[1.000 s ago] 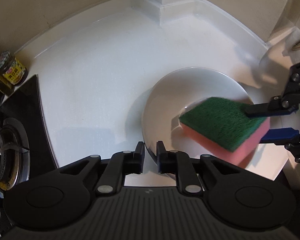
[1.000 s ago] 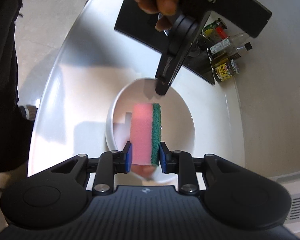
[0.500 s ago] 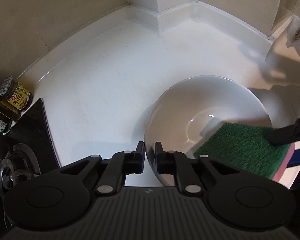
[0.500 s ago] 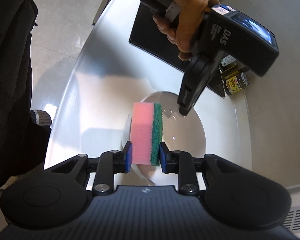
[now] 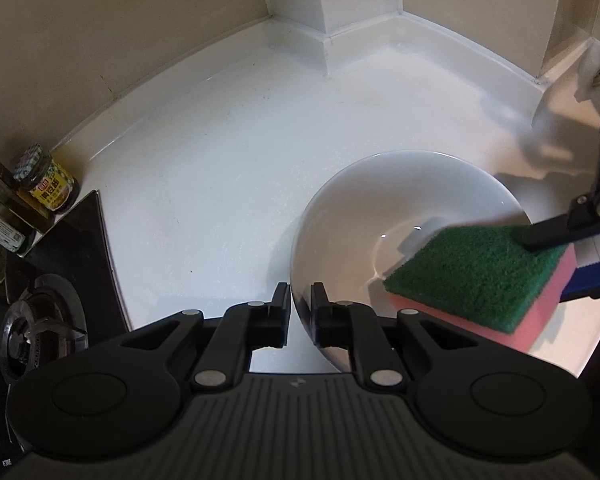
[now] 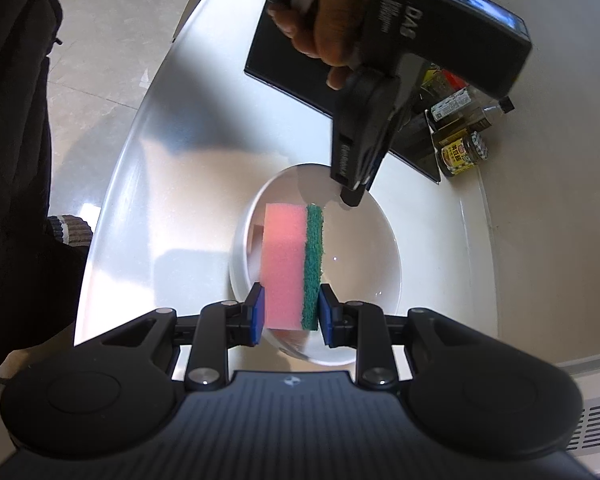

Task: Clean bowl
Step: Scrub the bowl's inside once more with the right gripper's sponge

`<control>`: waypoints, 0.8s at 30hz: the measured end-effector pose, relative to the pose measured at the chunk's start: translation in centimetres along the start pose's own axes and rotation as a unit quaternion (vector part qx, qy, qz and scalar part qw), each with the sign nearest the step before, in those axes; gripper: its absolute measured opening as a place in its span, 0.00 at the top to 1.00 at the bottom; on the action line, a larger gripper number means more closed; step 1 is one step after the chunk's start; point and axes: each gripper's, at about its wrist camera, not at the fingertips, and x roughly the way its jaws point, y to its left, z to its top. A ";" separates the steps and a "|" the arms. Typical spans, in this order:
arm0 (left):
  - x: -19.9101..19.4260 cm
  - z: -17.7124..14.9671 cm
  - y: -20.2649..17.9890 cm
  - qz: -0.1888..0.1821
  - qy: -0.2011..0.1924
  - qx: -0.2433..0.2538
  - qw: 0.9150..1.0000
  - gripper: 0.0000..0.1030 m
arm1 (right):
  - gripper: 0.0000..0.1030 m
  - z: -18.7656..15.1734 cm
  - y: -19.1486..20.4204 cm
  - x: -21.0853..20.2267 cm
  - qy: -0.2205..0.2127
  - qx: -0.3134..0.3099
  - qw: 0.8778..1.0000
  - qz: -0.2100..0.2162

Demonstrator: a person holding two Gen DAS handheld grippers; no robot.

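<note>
A white bowl [image 5: 384, 216] sits on the white counter. My left gripper [image 5: 300, 312] is shut on the bowl's near rim, one finger inside and one outside. In the right wrist view this gripper [image 6: 354, 196] pinches the bowl's [image 6: 364, 256] far rim. My right gripper [image 6: 291, 312] is shut on a pink sponge with a green scouring side [image 6: 293, 256]. The sponge reaches into the bowl along its left side. In the left wrist view the sponge [image 5: 480, 276] lies green side up over the bowl's right part, held by the right gripper [image 5: 556, 256].
A black gas hob [image 5: 55, 280] lies left of the bowl, with a jar [image 5: 45, 184] and bottles [image 6: 464, 112] behind it. The counter [image 5: 227, 168] ends at a wall corner [image 5: 328, 8]. The counter's front edge [image 6: 111, 216] drops to a tiled floor.
The sponge was deep in the bowl, was drawn back toward the right rim, and now reaches into the bowl again. The left gripper has kept hold of the rim throughout.
</note>
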 end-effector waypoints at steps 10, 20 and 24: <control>-0.1 0.0 0.7 -0.013 -0.003 -0.022 1.000 0.86 | 0.77 1.4 -0.9 0.2 -0.038 0.030 0.999 0.017; -0.6 -0.3 1.8 -0.035 -0.013 -0.044 0.998 0.81 | 0.77 -0.4 -1.9 0.1 0.012 0.041 0.999 0.010; -0.7 -0.6 1.9 -0.039 -0.017 -0.055 0.998 0.81 | 0.77 -0.1 -2.4 1.4 0.014 0.052 0.998 -0.020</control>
